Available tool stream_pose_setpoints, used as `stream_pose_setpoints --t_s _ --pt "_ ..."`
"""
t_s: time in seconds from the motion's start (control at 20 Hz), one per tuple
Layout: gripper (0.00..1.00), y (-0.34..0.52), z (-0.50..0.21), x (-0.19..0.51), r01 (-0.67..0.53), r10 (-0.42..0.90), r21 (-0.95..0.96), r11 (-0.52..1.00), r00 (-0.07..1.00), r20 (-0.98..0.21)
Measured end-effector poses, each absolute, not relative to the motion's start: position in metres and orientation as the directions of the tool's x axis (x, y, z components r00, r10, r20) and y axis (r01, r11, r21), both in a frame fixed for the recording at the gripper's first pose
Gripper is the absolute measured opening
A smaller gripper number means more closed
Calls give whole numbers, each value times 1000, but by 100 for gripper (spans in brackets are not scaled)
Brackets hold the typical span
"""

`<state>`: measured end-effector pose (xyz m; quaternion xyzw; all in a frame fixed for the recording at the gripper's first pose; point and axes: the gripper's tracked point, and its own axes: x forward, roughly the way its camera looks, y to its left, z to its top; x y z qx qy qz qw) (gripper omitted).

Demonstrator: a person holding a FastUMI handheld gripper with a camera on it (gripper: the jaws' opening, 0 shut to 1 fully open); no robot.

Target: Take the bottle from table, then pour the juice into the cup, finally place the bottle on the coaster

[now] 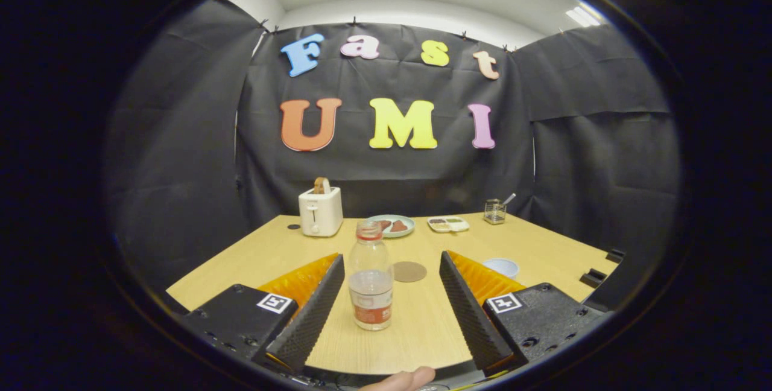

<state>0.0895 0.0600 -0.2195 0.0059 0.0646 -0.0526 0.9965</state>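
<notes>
Two fingers of the gripper (392, 294) are spread wide, pressing on nothing; the bottle (370, 276) is seen upright between them, untouched, cap up, long axis vertical; bare table (543, 246) is left either side; the coaster (410, 271) lies just beyond, the cup (502, 267) to its right.

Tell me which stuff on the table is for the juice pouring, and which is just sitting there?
For the job:
bottle, standing between the open tongs, untouched
coaster, just beyond the bottle
cup, past the right finger

Just sitting there, at the far end:
toaster
plate with food
small tray
wire holder
</notes>
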Motion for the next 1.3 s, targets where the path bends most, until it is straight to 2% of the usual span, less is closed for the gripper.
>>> stream_pose_setpoints --t_s 0.15,0.5,0.85,1.3 --pt "100 62 -246 99 102 -97 20 995 981 -166" --pt "100 61 -282 122 152 -156 -32 988 975 -159" --pt "100 92 -303 153 72 -78 -50 996 988 -134" --pt "100 85 -304 178 84 -86 -29 996 993 -80"
